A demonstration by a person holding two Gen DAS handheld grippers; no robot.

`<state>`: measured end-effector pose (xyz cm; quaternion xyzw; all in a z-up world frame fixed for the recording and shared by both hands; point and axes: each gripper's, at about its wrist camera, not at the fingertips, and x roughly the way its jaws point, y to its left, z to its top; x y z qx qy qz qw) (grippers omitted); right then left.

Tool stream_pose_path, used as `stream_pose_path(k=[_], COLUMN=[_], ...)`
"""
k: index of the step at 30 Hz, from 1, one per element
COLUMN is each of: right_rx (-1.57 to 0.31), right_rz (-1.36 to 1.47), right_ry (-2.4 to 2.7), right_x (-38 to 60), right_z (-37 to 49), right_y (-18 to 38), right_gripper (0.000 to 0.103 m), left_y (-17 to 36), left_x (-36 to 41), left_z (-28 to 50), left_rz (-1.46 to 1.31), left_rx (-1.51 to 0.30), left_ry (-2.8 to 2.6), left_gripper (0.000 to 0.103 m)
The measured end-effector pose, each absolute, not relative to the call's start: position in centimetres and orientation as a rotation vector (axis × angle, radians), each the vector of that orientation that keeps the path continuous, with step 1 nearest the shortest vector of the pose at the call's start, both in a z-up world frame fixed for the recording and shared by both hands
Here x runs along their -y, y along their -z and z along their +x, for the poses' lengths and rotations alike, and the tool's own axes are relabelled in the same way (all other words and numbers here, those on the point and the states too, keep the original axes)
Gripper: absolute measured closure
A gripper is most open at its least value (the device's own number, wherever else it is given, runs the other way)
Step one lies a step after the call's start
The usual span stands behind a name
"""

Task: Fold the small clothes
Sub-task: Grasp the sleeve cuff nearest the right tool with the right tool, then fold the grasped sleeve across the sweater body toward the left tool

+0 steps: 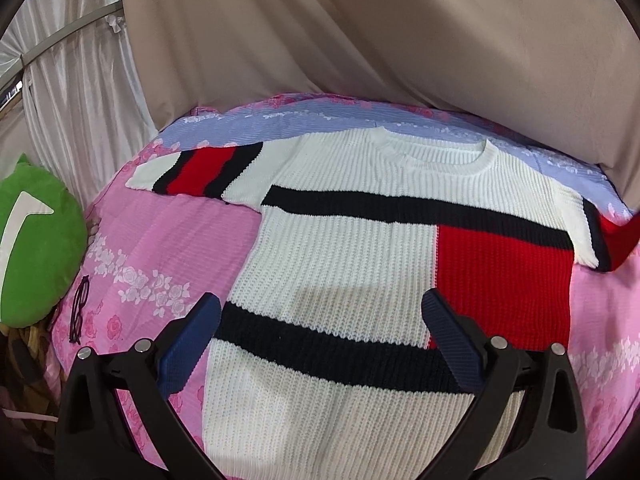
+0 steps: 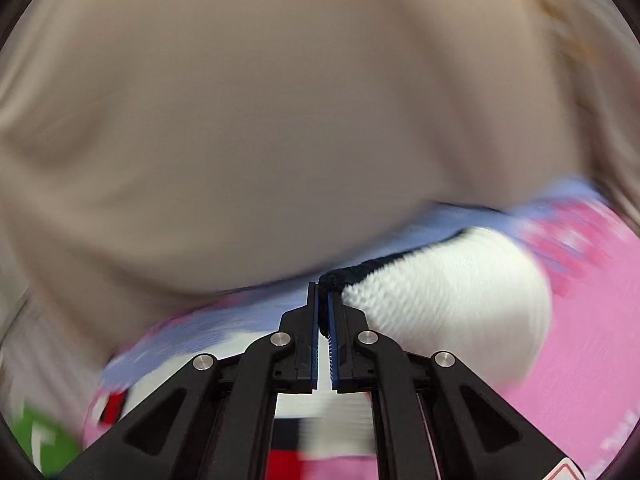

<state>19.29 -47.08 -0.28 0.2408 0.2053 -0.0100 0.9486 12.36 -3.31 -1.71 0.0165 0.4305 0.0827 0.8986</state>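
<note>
So the sweater (image 1: 352, 264) is lying flat, front up, on a bed with a pink floral bedspread (image 1: 168, 248), neckline toward the far side where a beige curtain (image 1: 360, 40) hangs. It's a chunky white knit with black stripes and a red block. One sleeve sticks out flat to the left; the other runs off toward the right edge of the left wrist view.

The left hand-held gripper (image 1: 322, 320) hovers over the lower part of the sweater with its blue fingers (image 1: 192, 344) spread wide, nothing between them.

The right hand-held gripper (image 2: 323, 312) is pinched tight on a bunched bit of the sweater's sleeve (image 2: 452, 296), right where black meets white. That view is really blurry.

Off to the left there's a green cushion (image 1: 36, 240) and a pair of dark glasses (image 1: 80, 312) on the bedspread.
</note>
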Motion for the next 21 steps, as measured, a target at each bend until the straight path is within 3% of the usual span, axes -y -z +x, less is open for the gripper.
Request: stream_pose_path(k=[3,8,16,21], right_rx=[-0.483,-0.659,-0.860,-0.855], right_rz=[0.354,0.134,0.395,0.424], right_ry=[-0.290,-0.339,-0.096,-0.101], right_x=[35.3,23.1,29.1,29.2], right_z=[22.8,23.7,18.4,20.1], right_y=[-1.7,3.9,10.8,10.6], right_gripper=[0.096,0.083,0.076,0.075], left_y=[1.4,1.3,5.2,7.1], left_x=[2.7,1.0,0.8,5.4], left_z=[13.2,14.8,22.2,24.5], left_rz=[0.005,-0.094,-0.240,-0.106], left_rx=[-0.884,-0.896,-0.979,-0.994], left_ry=[-0.177,-0.130,0.021,0.093], left_gripper=[0.005,0.005,0.005,0.005])
